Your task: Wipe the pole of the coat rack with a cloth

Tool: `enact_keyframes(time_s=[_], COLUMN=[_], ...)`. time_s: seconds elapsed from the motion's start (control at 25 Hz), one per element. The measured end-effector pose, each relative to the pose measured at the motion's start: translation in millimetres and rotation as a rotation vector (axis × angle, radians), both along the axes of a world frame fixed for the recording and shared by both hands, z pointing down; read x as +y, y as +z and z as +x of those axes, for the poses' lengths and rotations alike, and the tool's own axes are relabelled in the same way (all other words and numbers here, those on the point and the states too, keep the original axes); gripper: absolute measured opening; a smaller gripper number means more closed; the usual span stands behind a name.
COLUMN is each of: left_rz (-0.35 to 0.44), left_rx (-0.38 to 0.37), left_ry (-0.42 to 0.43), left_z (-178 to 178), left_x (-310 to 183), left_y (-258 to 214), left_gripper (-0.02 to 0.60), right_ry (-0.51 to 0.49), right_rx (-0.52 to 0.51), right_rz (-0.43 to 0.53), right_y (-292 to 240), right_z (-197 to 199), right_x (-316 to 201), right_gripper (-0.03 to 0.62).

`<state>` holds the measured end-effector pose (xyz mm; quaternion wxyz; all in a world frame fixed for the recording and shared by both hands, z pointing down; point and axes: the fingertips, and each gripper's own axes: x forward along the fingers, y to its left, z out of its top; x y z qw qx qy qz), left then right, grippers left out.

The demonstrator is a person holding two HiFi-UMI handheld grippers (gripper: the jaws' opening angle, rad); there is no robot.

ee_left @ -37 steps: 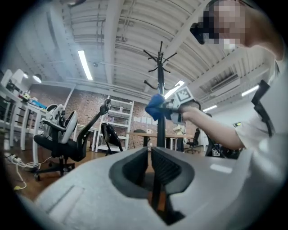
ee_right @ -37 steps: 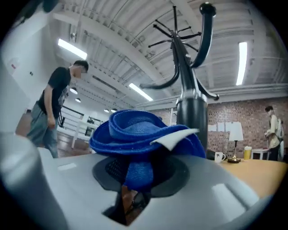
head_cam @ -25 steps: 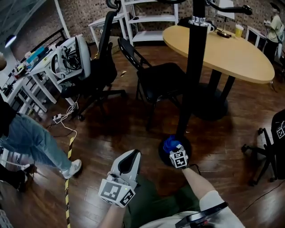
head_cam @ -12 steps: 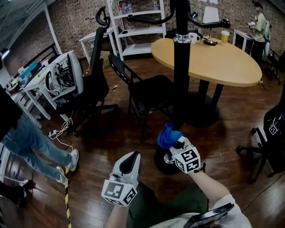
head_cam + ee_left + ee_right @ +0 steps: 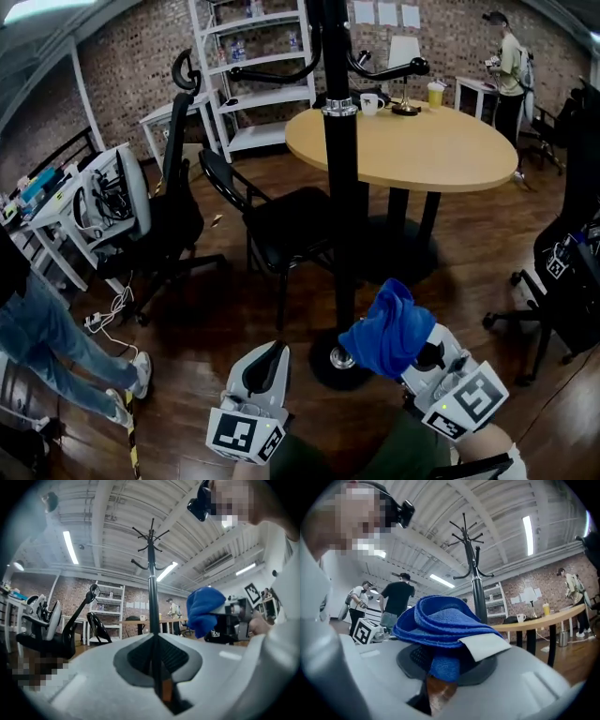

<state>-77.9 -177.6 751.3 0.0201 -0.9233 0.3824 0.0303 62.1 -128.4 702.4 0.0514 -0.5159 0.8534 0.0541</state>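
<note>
Right gripper clamps the blue cloth just beside the pole (contact unclear); left gripper is closed on nothing

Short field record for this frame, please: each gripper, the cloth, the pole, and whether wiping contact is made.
left gripper: jaws shut, empty
right gripper: jaws shut on cloth
cloth: blue, bunched, just right of the pole, low down
pole: black, upright, beside a round table
contact: cloth looks off the pole; the left gripper view shows a gap between them
</note>
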Motion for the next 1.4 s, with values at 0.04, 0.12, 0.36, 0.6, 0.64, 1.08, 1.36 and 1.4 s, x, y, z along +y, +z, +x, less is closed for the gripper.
enact_keyframes(time_s=[0.04,0.12,0.36,0.6,0.64,1.08,1.36,1.4], left_rz=[0.004,0.032,0.026,-0.151,-0.165,-0.069,0.025,0.023], left_rx=[-0.006,-0.022,-0.02,-0.024,-0.007,-0.044,0.01,0.004], left_ry=[-0.008,-0.038,-0.021,-0.014,-0.009,0.058,0.073,0.062], left_z=[-1,-2,5,-8,-11,24,-43,-50], left_x=[-5,-20,-34,1,10,122,278,292], left_y=[0,-11,-102,-219,-252,-508,-529,-521], left_gripper=[0.023,0.023,0.023,0.023,0.023,0.023,0.023,0.023], right_ry=[0.0,-0.026,-0.013,0.048,0.058,-0.017,-0.005,-0.005], right_rx=[0.008,0.001,-0.038,-0.074,-0.071,-0.138,-0.078,-0.075], right_rz=[0.035,0.09,0.025,-0.073,-0.08,-0.048,-0.003,-0.009], right_y=[-4,-17,-89,-225,-253,-484,-497,-487], right_z=[-3,-11,-5,11,11,20,-53,-58], right_x=[5,4,2,24,26,123,283,295], right_gripper=[0.103,0.103,0.103,0.101,0.101,0.101,0.101,0.101])
